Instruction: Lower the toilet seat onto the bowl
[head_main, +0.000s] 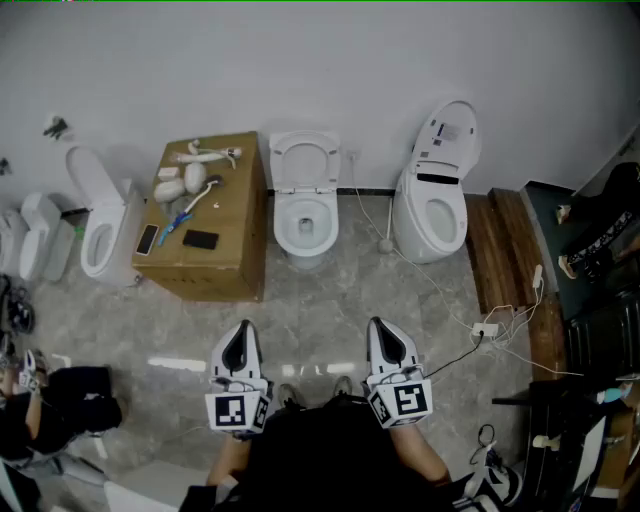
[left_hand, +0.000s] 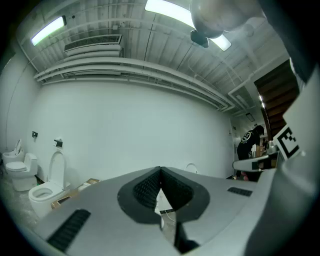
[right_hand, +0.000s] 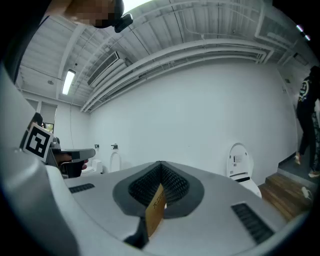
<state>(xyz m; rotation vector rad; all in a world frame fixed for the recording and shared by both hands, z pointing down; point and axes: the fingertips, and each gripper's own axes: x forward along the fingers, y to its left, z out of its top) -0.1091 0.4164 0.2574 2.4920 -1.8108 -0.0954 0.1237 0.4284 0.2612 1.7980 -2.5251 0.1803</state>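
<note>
The middle toilet (head_main: 305, 222) stands against the far wall with its white seat (head_main: 305, 160) raised upright above the bowl. Both grippers hang low in the head view, well short of it, over the tiled floor. My left gripper (head_main: 240, 338) is shut and empty, and so is my right gripper (head_main: 386, 334). The left gripper view shows its jaws (left_hand: 160, 171) meeting at the tip, with a sliver of white toilet behind. In the right gripper view the jaws (right_hand: 160, 165) are together, and brown printed cardboard (right_hand: 155, 210) shows through the slit below them.
A cardboard box (head_main: 230, 250) with brushes, a phone and small items stands left of the middle toilet. Another toilet (head_main: 435, 195) with its lid up stands to the right, one more (head_main: 98, 220) to the left. Cables (head_main: 485, 328) and a wooden step (head_main: 500, 245) lie to the right.
</note>
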